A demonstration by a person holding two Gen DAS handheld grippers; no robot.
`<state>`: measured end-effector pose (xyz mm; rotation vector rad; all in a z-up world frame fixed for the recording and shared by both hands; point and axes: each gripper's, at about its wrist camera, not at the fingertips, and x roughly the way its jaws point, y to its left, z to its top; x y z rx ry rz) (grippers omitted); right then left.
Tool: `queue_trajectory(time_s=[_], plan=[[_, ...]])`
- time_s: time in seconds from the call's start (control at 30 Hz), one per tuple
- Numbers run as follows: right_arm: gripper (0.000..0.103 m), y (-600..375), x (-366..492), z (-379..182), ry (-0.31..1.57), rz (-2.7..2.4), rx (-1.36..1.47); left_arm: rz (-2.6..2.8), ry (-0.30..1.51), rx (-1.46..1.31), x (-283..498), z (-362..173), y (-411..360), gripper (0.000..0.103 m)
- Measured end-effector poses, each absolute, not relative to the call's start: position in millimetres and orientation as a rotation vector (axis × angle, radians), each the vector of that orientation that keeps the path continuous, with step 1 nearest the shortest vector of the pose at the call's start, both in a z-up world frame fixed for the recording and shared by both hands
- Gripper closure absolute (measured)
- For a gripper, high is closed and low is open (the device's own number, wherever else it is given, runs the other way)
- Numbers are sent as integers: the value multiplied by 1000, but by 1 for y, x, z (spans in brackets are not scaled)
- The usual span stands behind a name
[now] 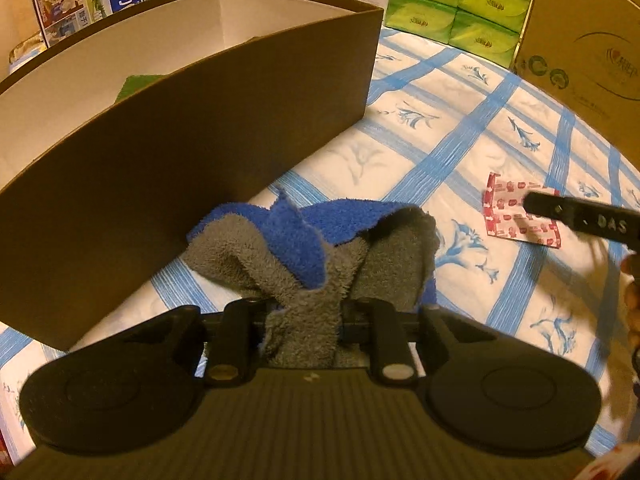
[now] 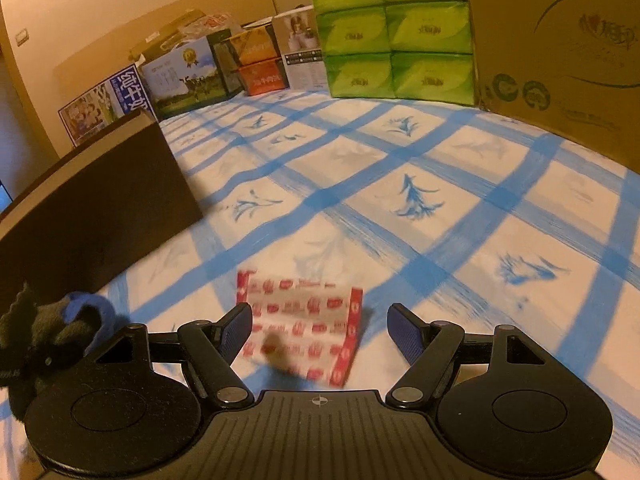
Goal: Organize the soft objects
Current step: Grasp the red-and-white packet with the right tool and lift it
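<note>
Left wrist view: left gripper [image 1: 306,320], nearest, fingers clenched on the grey-and-blue towel [image 1: 316,248], bunched on the checked bed cover [image 1: 460,128] just beside the dark box [image 1: 192,152]. Step judged: towel gripped, to be lifted over the box wall and dropped inside.

Right wrist view: right gripper [image 2: 320,330], fingers released, nothing held, poised over the red-printed packet [image 2: 304,332] lying on the cover. Next called for: descent and closing.

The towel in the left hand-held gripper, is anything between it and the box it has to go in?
Yes. The box's tall brown front wall rises between the towel and the box's white inside. The left hand-held gripper would probably have to lift the towel over that rim.
</note>
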<state>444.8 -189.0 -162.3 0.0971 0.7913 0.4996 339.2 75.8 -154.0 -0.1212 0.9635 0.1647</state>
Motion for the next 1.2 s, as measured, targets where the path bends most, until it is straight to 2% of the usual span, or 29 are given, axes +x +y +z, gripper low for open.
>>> queue_trajectory(time_s=[0.07,0.1,0.13,0.17,0.27,0.37,0.67,0.8,0.87,0.93,1.2], plan=[[30,-187,449,-164,774,522,96,163,968,-124,340,-154,76,83],[33,-186,450,-165,775,534,93,162,968,-127,340,-154,77,83],[42,-185,449,-165,777,546,91,161,968,-129,340,-154,77,83],[47,-184,448,-164,783,565,91,159,968,-128,339,-154,78,83],[54,-184,437,-164,790,613,83,157,966,-123,339,-155,77,82],[59,-181,422,-163,806,647,78,155,966,-125,337,-155,78,82],[59,-164,395,-165,821,670,57,153,977,-156,338,-154,82,80],[63,-166,406,-163,805,659,95,156,982,-158,341,-156,82,74],[74,-164,409,-163,804,663,92,159,984,-159,342,-157,82,73],[80,-161,412,-164,813,669,85,159,986,-161,344,-158,82,72],[96,-153,410,-168,844,661,69,159,983,-156,344,-159,83,72]])
